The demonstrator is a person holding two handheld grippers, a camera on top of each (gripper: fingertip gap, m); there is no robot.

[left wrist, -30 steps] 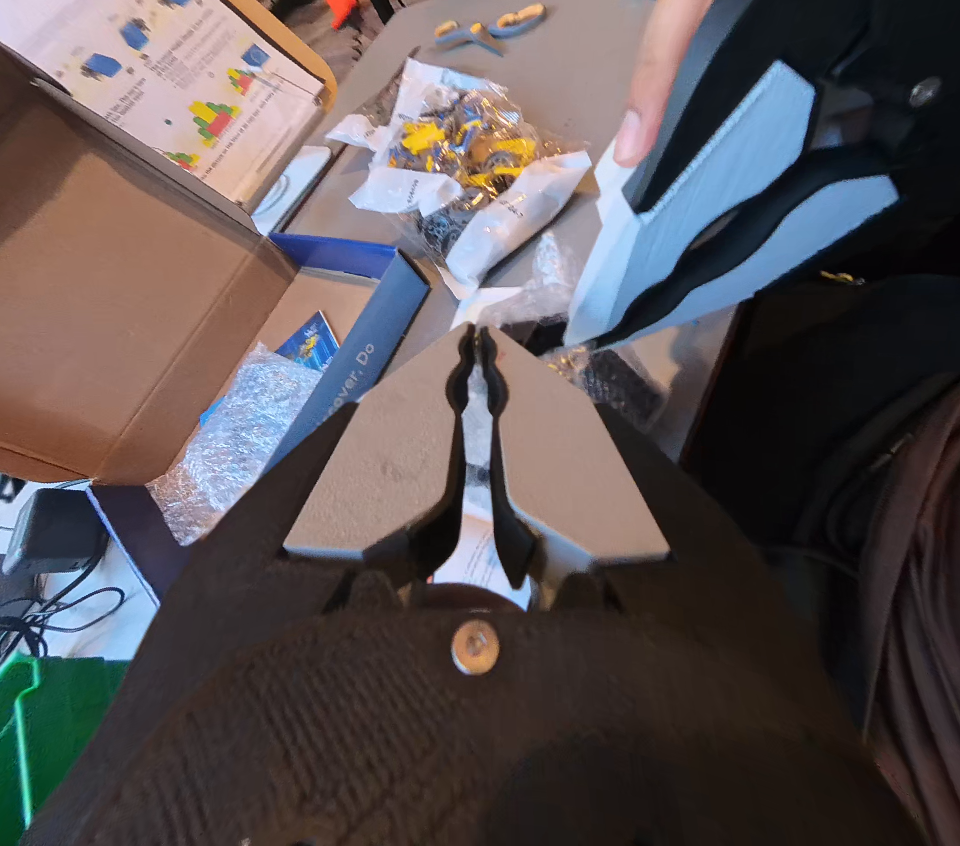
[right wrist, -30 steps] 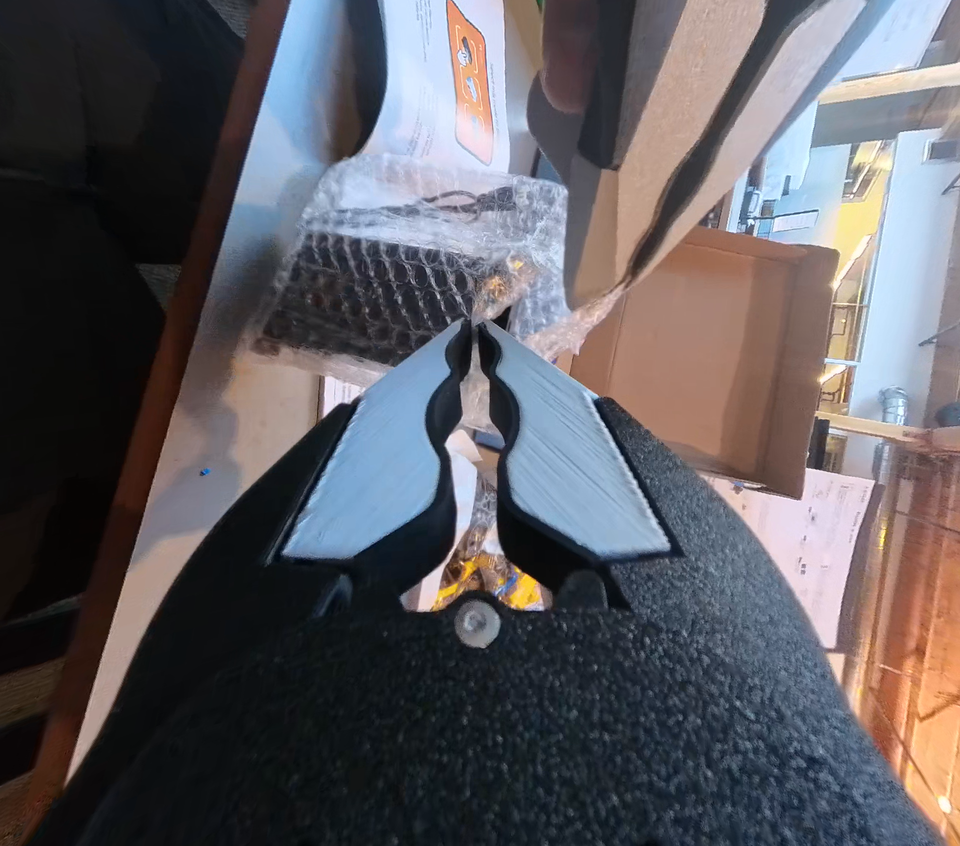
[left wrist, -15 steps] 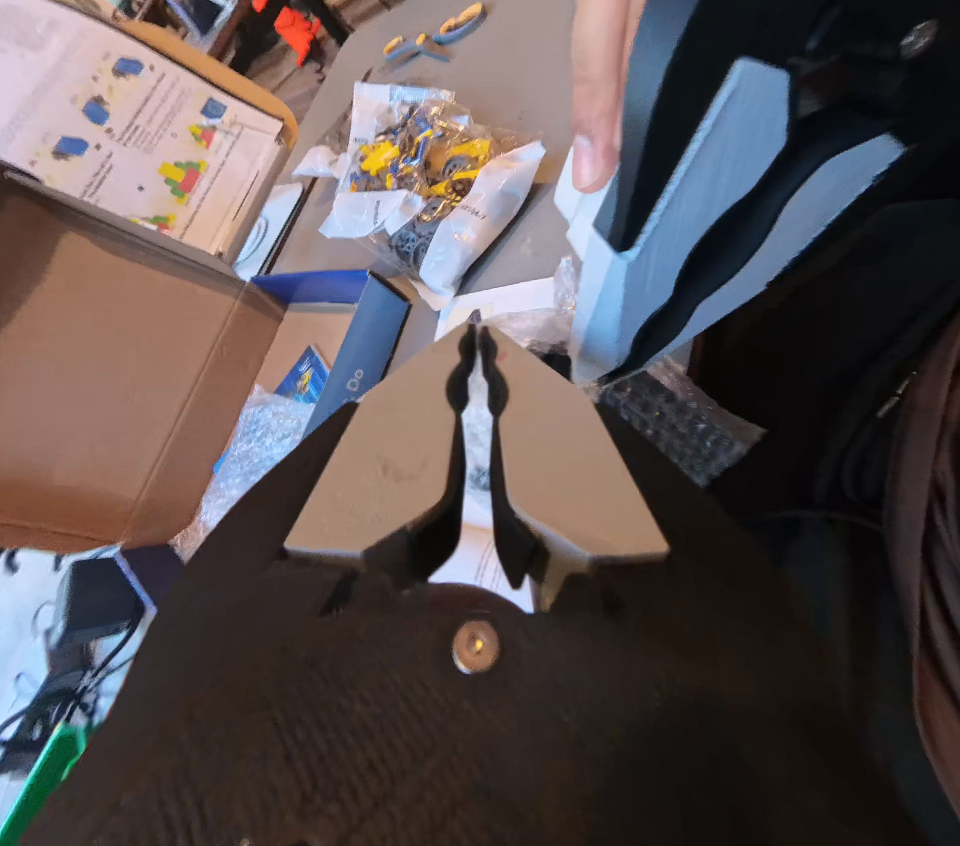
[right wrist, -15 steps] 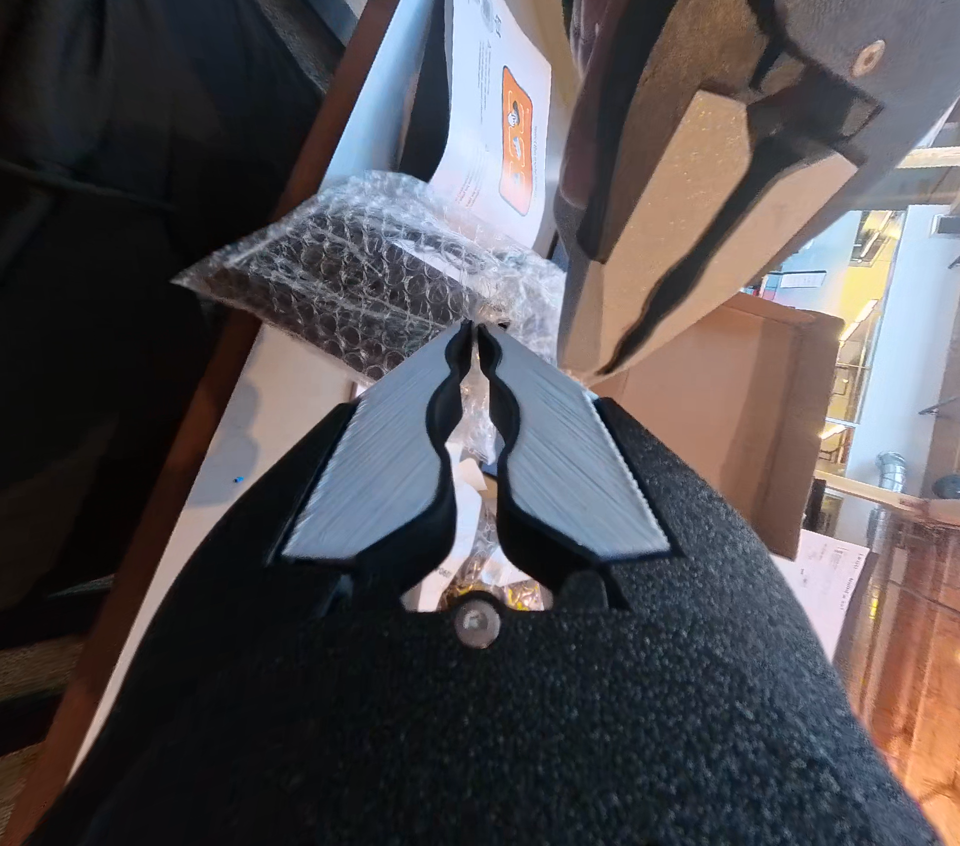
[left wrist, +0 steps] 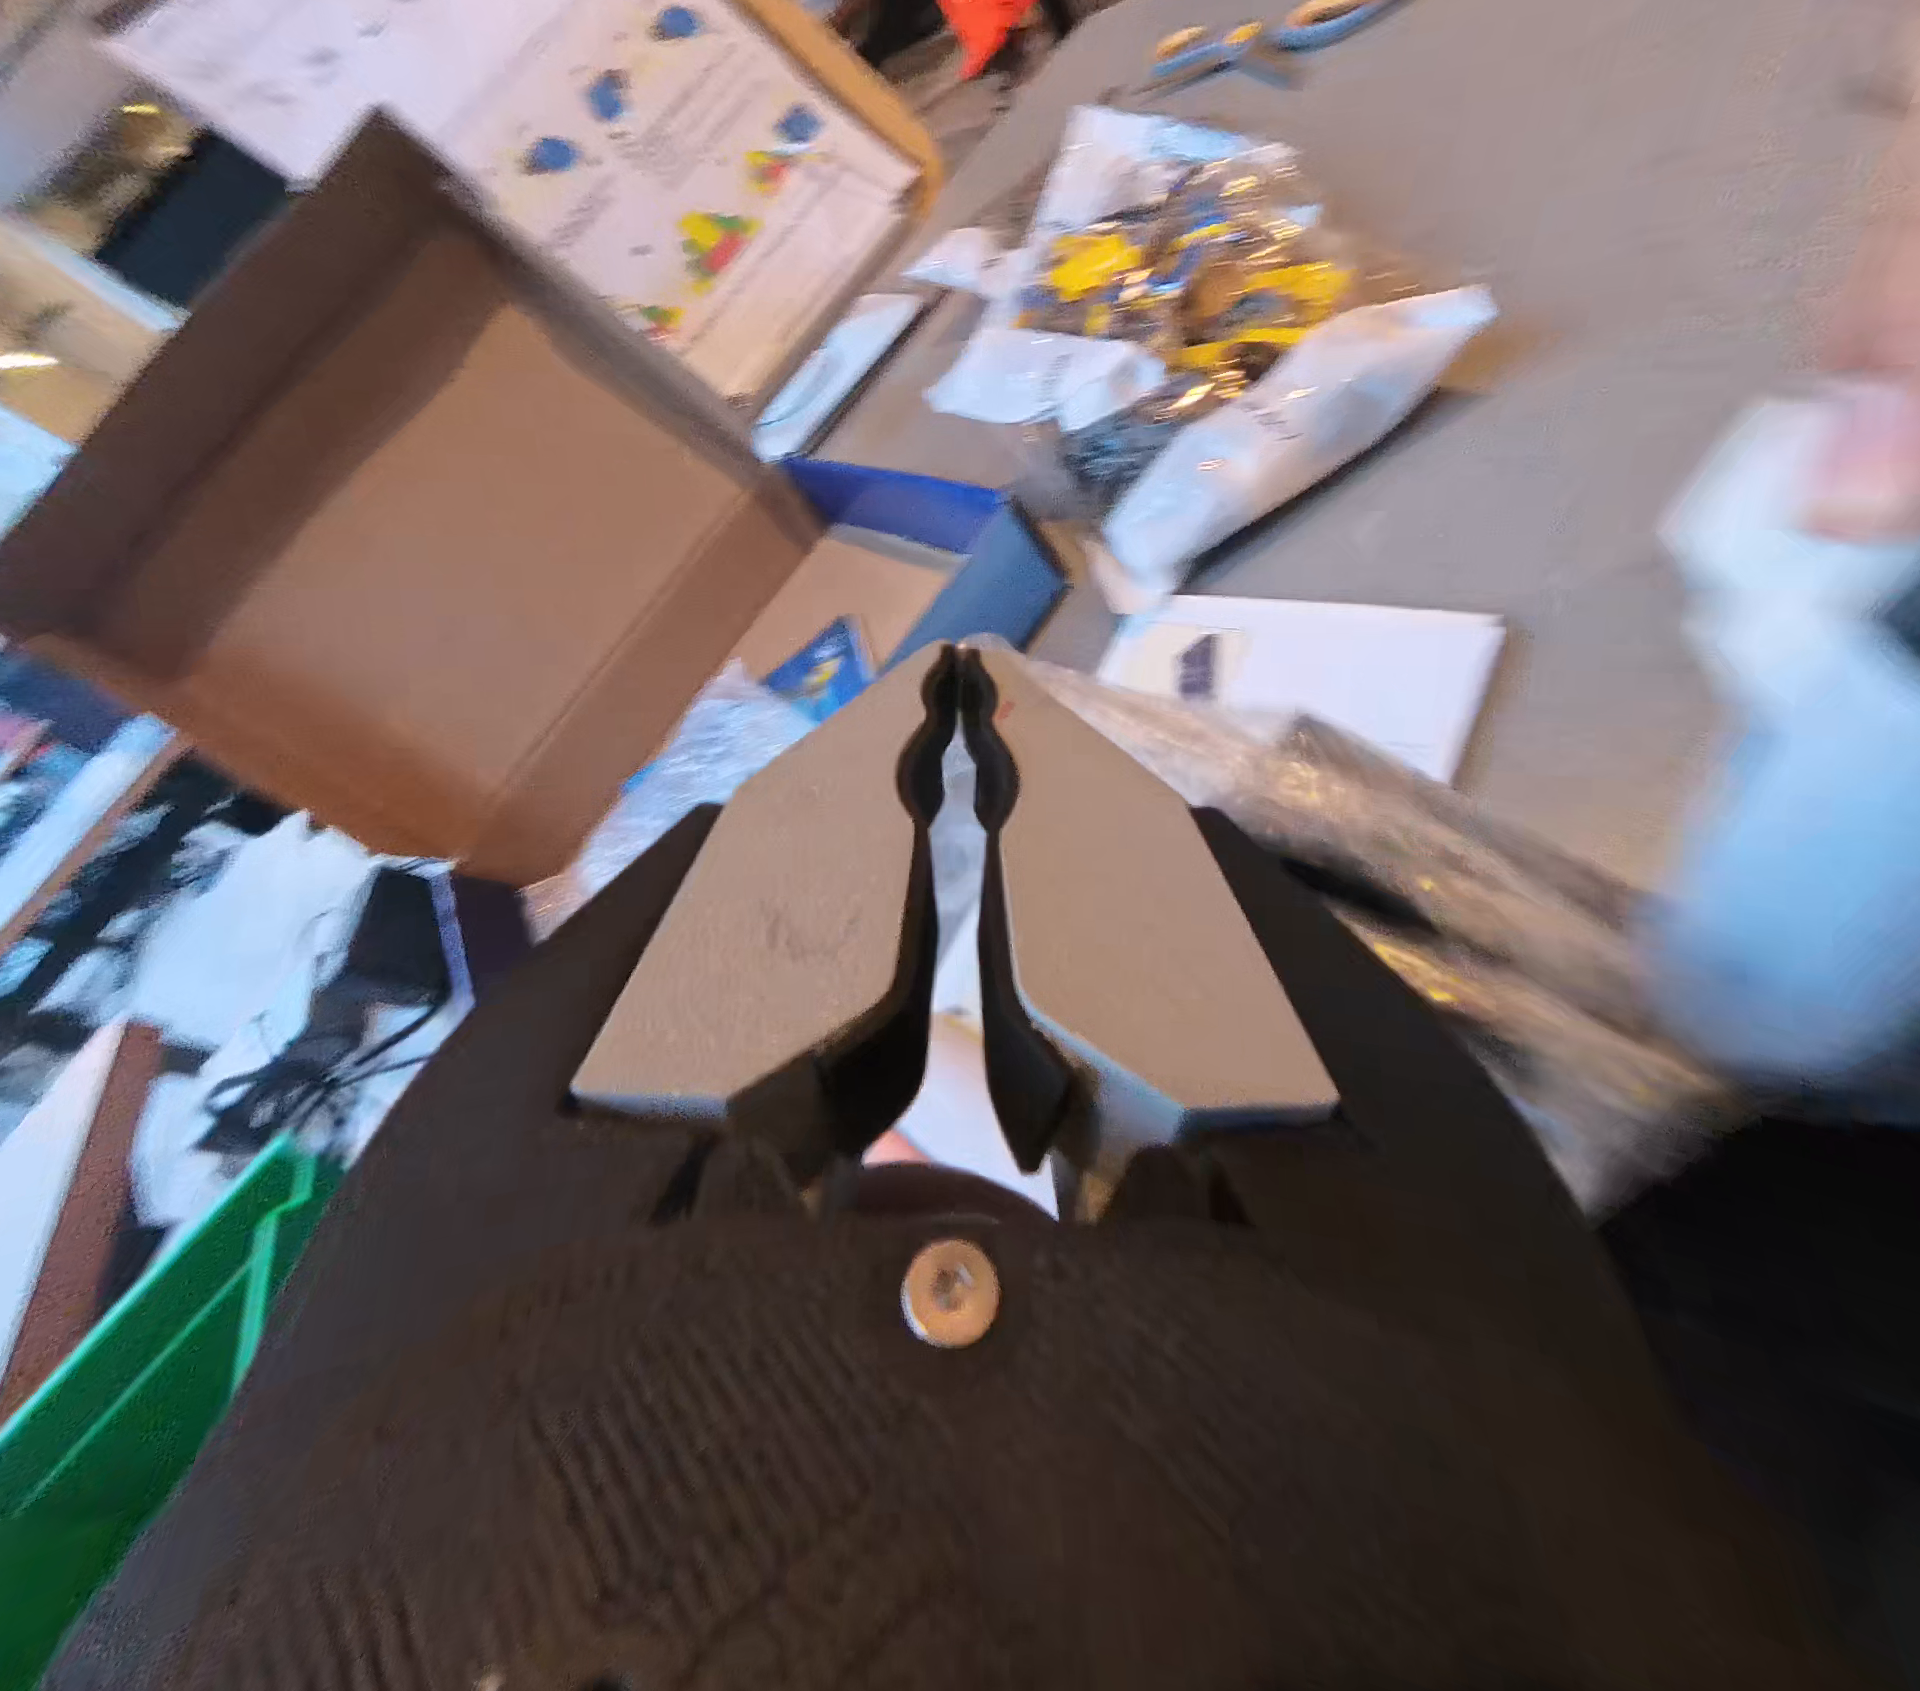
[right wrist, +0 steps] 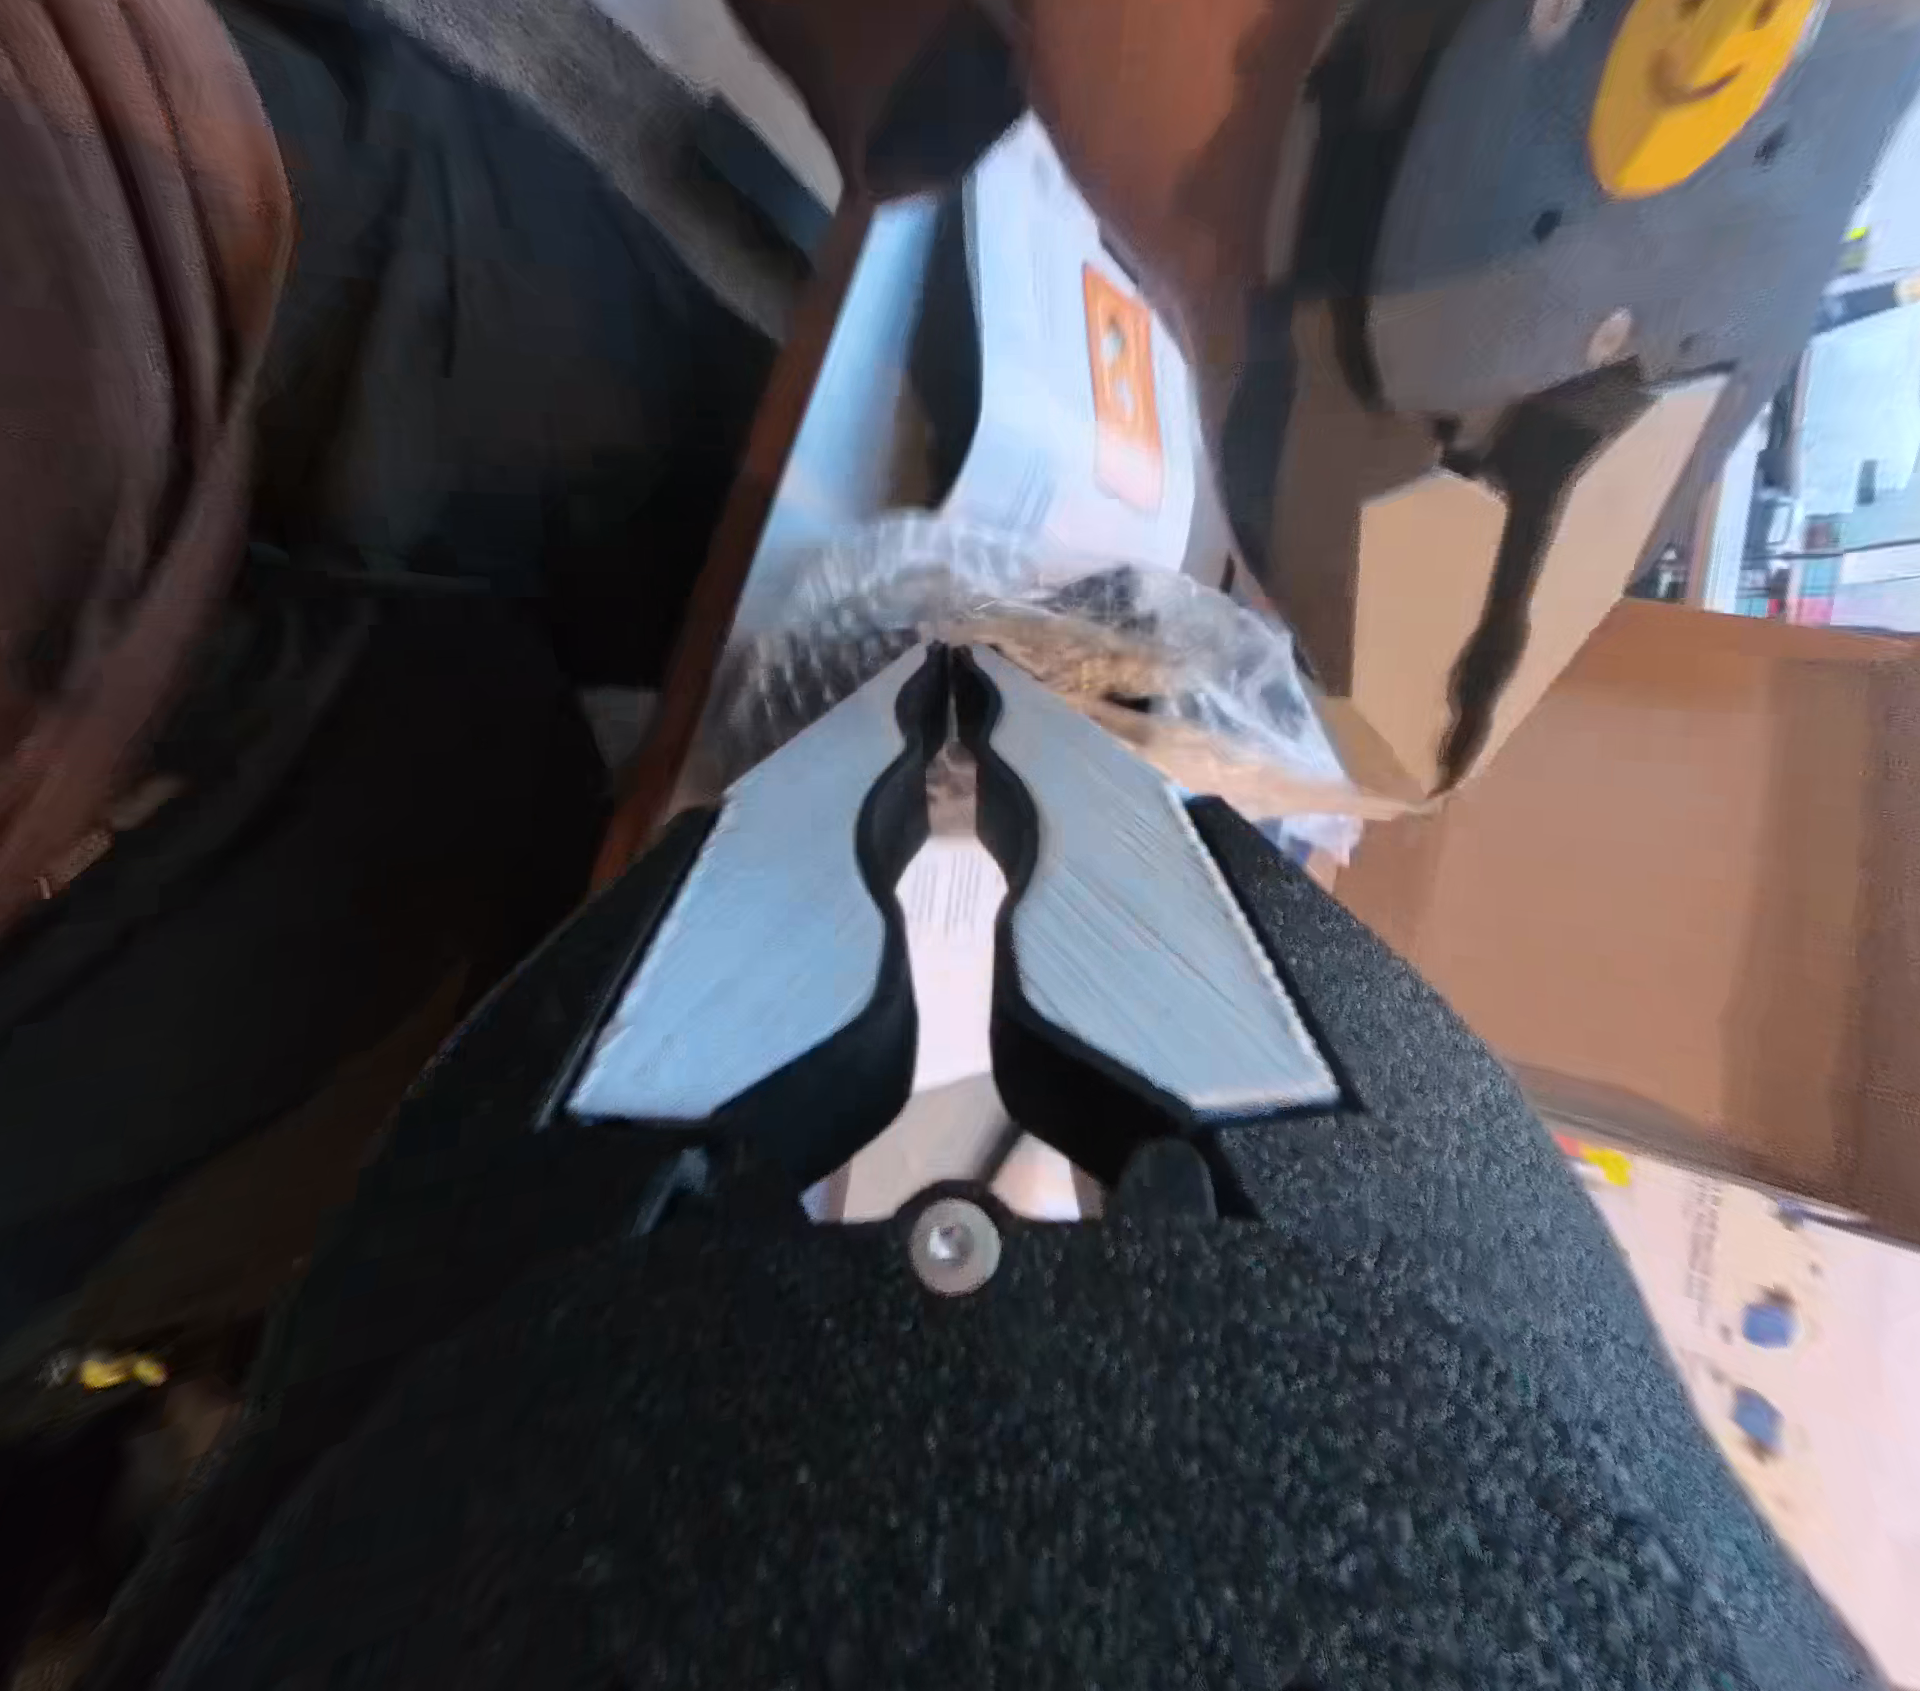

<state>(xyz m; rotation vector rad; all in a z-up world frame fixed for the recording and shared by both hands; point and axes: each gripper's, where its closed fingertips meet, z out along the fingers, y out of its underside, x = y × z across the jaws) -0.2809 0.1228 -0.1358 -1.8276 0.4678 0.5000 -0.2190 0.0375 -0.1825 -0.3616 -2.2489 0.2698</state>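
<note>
A dark item in clear bubble wrap (left wrist: 1403, 852) lies at the near table edge between my two grippers; it also shows in the right wrist view (right wrist: 1091, 633). My left gripper (left wrist: 956, 665) is shut, with its tips at the wrap's left end. In the right wrist view, the left gripper (right wrist: 1455, 768) pinches a stretched corner of the wrap. My right gripper (right wrist: 951, 654) is shut on the wrap's near edge. It shows as a pale blur (left wrist: 1808, 862) in the left wrist view. Both views are motion-blurred.
An open cardboard box (left wrist: 416, 519) stands left, with a blue box (left wrist: 997, 571) beside it. A white leaflet (left wrist: 1330, 675), a bag of yellow and blue parts (left wrist: 1195, 291) and scissors (left wrist: 1278, 31) lie on the grey table (left wrist: 1610, 187). A green bin (left wrist: 135, 1381) sits lower left. My right fingertips sit around 11 centimeters from my left ones.
Both grippers have moved fast and stayed shut. The right gripper has swung to the right edge of the left wrist view. The wrap's corner now stretches towards the left gripper.
</note>
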